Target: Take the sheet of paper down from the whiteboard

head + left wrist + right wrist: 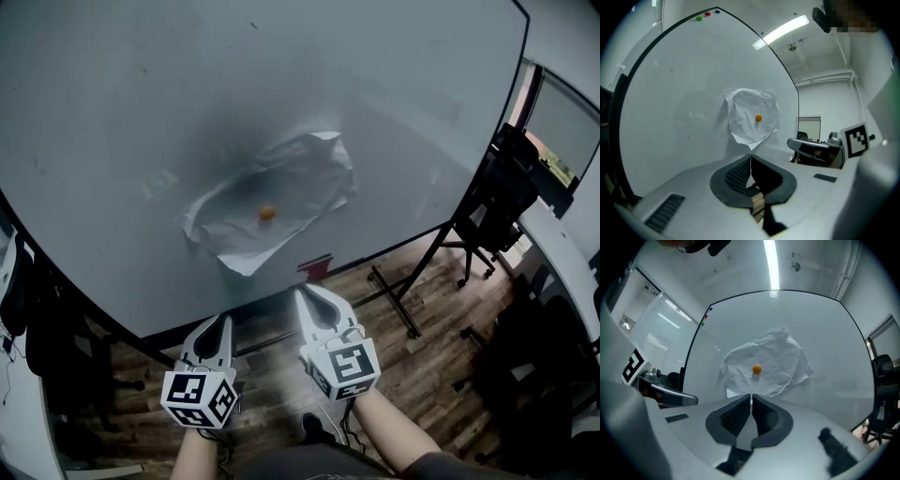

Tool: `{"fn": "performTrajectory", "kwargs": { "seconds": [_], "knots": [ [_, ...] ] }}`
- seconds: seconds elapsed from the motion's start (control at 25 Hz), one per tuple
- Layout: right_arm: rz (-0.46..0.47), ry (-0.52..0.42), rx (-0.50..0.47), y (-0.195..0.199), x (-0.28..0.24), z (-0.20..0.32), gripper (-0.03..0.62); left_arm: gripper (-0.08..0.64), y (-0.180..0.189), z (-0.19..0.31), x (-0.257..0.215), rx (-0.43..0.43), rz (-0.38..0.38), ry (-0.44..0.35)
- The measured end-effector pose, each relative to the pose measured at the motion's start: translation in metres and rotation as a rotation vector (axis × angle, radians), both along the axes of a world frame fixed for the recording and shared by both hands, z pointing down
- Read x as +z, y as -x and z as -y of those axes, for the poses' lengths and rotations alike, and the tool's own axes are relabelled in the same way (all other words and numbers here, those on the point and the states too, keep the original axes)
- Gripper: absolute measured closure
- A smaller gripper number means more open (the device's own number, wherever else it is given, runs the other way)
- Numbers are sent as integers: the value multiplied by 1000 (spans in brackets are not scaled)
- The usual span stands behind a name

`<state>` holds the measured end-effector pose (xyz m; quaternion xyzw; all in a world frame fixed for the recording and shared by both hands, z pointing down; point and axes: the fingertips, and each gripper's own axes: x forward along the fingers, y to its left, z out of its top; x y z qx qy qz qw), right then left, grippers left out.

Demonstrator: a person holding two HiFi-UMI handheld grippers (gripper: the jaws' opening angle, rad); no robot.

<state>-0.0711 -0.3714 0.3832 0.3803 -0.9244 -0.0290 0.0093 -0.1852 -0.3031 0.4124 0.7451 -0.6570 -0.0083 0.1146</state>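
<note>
Lying under everything is a brown wood floor (441,361). A black office chair (497,192) sits off to the right, near the black stand legs (398,295) of the whiteboard (131,112). Two bare arms reach forward side by side. The left gripper (223,321) and the right gripper (305,292) both point at the board. The right one is a bit further ahead. Both are clenched tight with nothing between the jaws, as the left gripper view (750,157) and the right gripper view (751,395) show. In each of those views the paper is in plain sight just above the tips. A small red thing (316,267) sits at the board's bottom edge. The sheet of paper (281,187) hangs on the lower middle of the whiteboard. It is white and very crinkled. A little round orange magnet (267,213) pins it in the middle, and its edges curl off the board.
</note>
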Motion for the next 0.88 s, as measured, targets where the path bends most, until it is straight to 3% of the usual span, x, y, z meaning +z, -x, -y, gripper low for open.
{"fn": "performTrajectory", "kwargs": {
  "seconds": [0.32, 0.52, 0.68, 0.88],
  "knots": [
    [19, -65, -46, 3, -25, 40, 568, 543, -10, 28, -4, -40, -12, -4],
    [6, -89, -127, 15, -32, 49, 568, 534, -15, 51, 0, -34, -40, 15],
    [5, -126, -157, 17, -39, 60, 568, 429, -13, 69, 2, -51, -95, 17],
    [10, -136, -192, 20, -44, 71, 568, 400, -10, 89, 4, -92, -148, 40]
  ]
}}
